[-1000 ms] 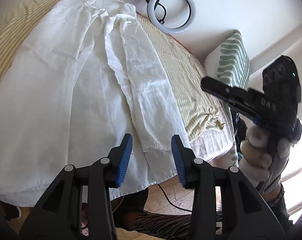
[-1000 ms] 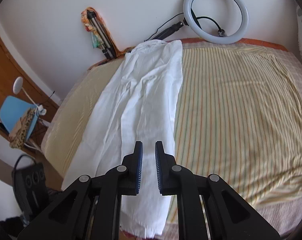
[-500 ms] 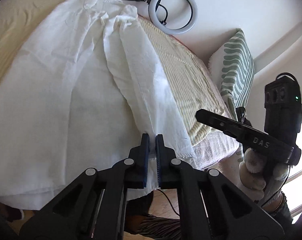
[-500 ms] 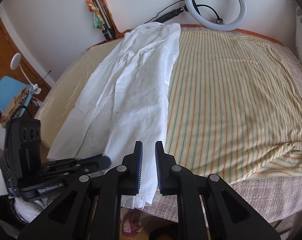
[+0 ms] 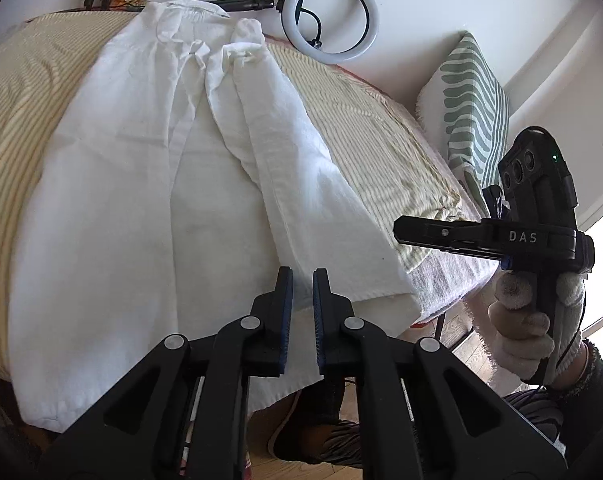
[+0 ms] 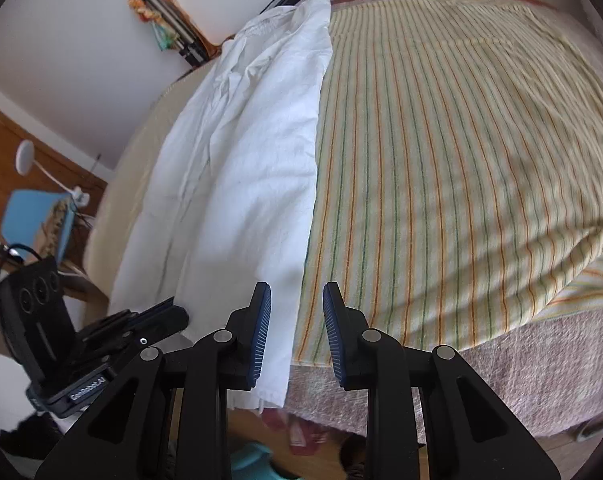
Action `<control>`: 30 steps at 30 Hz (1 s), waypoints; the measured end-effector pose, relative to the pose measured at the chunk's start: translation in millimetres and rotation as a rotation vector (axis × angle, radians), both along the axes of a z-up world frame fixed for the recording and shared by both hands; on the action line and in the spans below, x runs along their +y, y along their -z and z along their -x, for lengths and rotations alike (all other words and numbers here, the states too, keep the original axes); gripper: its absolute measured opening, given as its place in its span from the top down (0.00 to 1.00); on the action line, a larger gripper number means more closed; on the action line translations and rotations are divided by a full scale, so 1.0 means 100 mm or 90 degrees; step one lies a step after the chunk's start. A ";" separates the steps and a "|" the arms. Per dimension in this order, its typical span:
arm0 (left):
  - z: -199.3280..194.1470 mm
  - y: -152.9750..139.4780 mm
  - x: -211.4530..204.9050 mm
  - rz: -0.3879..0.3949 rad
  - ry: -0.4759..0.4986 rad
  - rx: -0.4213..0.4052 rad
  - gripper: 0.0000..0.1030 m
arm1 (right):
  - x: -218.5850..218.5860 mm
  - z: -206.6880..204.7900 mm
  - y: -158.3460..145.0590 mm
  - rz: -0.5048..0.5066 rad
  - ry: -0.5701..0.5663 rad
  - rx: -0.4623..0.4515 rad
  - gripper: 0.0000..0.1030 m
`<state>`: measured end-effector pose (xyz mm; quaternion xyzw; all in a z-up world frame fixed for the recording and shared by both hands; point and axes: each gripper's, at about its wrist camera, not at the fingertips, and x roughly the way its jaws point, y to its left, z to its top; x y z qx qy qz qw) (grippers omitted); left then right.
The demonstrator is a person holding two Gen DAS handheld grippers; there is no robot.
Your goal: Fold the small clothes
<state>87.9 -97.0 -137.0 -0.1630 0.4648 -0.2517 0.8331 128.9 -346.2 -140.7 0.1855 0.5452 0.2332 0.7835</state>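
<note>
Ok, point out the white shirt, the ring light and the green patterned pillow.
white shirt (image 5: 141, 208), left wrist view, on its flat body panel.
ring light (image 5: 363, 42), left wrist view, on its white ring.
pillow (image 5: 475, 100), left wrist view, on its patterned face.

Bed (image 6: 441, 380) — striped sheet (image 6: 441, 140) spread over it; white shirt (image 6: 237, 168) lying flat along the sheet's left part.

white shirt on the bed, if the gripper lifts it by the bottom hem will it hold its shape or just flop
The white shirt will probably flop: it lies wrinkled and follows the curve of the striped bedspread. It looks thin and light, so one pinch should lift it. Its hem already hangs over the bed edge, so a pull could drag the whole shirt off.
</note>
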 end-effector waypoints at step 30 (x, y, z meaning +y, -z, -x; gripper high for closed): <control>-0.37 -0.31 1.01 -0.119 -0.064 -0.062 0.93 | 0.79 -0.88 -0.34 0.167 -0.068 -0.192 0.92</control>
